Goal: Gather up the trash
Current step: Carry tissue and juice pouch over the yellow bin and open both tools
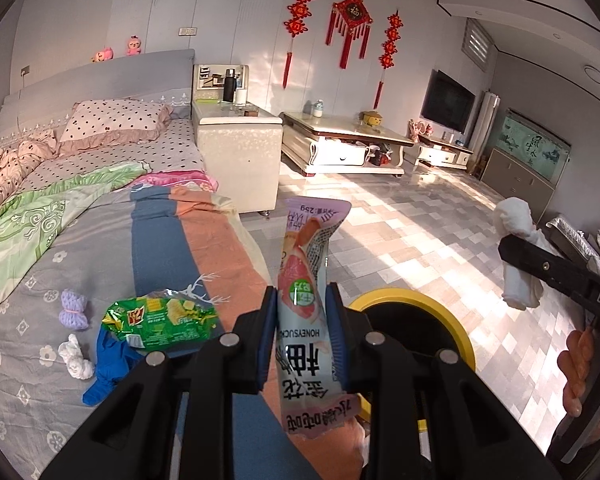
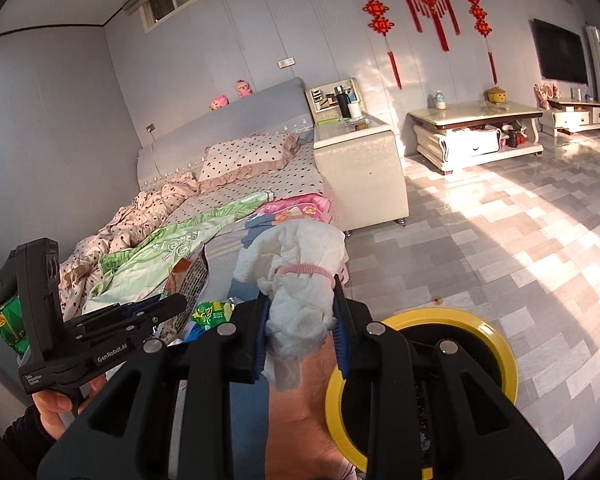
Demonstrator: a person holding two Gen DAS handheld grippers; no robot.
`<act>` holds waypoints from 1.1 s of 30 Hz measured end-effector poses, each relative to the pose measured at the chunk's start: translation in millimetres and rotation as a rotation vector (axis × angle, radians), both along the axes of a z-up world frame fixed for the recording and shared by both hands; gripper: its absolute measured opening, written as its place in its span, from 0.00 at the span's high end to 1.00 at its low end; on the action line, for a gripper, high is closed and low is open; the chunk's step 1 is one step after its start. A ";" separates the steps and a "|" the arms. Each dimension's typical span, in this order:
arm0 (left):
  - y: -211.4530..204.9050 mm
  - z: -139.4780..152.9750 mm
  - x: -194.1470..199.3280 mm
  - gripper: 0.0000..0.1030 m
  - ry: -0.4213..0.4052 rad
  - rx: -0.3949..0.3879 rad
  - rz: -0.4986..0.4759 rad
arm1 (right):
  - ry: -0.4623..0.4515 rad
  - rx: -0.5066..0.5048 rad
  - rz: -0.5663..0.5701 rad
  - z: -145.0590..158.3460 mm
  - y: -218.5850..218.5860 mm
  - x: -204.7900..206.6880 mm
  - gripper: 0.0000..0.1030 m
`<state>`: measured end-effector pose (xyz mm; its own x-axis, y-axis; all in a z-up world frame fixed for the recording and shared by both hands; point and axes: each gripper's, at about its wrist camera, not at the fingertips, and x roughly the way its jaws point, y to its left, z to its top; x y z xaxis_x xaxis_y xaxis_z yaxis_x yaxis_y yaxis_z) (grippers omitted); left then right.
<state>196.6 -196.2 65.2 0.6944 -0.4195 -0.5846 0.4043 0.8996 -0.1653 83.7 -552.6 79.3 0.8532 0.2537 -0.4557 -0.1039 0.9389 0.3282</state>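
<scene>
My left gripper is shut on a pink and white snack wrapper and holds it upright over the bed's edge, beside the yellow-rimmed trash bin. My right gripper is shut on a crumpled white tissue wad with a pink band, just left of the bin. The right gripper and its tissue also show at the right of the left wrist view. A green snack wrapper, a blue glove, a purple knitted piece and a white tissue lie on the bed.
The bed with rumpled quilts and a dotted pillow fills the left. A white bedside cabinet stands at its head. A coffee table and TV stand stand across the tiled floor.
</scene>
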 end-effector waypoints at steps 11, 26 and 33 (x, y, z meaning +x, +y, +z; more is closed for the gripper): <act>-58.4 -15.4 9.6 0.77 0.029 0.002 -0.081 | 0.023 0.020 -0.105 -12.7 -59.4 0.9 0.75; -122.4 -68.1 25.5 0.77 0.123 0.055 -0.155 | 0.133 0.045 -0.168 -71.5 -93.0 26.5 0.75; -139.7 -95.1 29.3 0.77 0.173 0.074 -0.177 | 0.205 0.074 -0.186 -105.9 -103.7 39.3 0.75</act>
<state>226.0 -335.9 -29.9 0.5011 -0.4768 -0.7222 0.5277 0.8298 -0.1818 123.0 -656.2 -26.6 0.7800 0.1407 -0.6098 0.1435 0.9082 0.3932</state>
